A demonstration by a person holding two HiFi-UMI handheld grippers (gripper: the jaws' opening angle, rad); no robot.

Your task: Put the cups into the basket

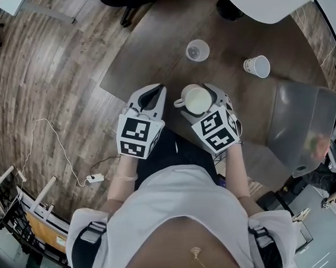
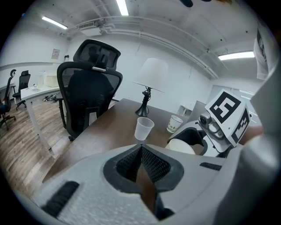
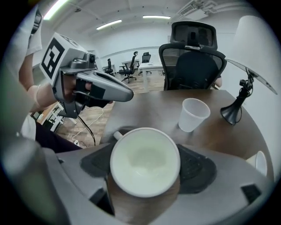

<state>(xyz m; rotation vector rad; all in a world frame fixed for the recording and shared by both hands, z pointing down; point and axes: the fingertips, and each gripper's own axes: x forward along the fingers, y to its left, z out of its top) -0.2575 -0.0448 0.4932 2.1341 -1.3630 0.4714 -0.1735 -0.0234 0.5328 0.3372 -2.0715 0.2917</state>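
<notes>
Currently straddling the white mug [image 3: 145, 167] with the right gripper [image 3: 146, 154]: fingers [image 3: 199, 169] spread wide, one pad on each side, seemingly not squeezing yet. Mug upright near the front edge of the desk [image 3: 153, 110], handle poking out toward the left pad. Best to close slowly and evenly on the mug body below the rim, keeping the handle out from under the pad to avoid twisting. Confirm a firm pinch before lifting; smooth and round, so likely to slip. Then lift straight up, carry to the right toward the grey basket [image 1: 282, 124] at the desk's right end, and lower well inside before letting go. Left gripper [image 2: 141, 149] idle just beside, fingers closed together on nothing; keep out of the carry path. Clear plastic cup [image 3: 193, 114] and paper cup [image 1: 257, 66] waiting farther back on the desk, well apart from the mug.
</notes>
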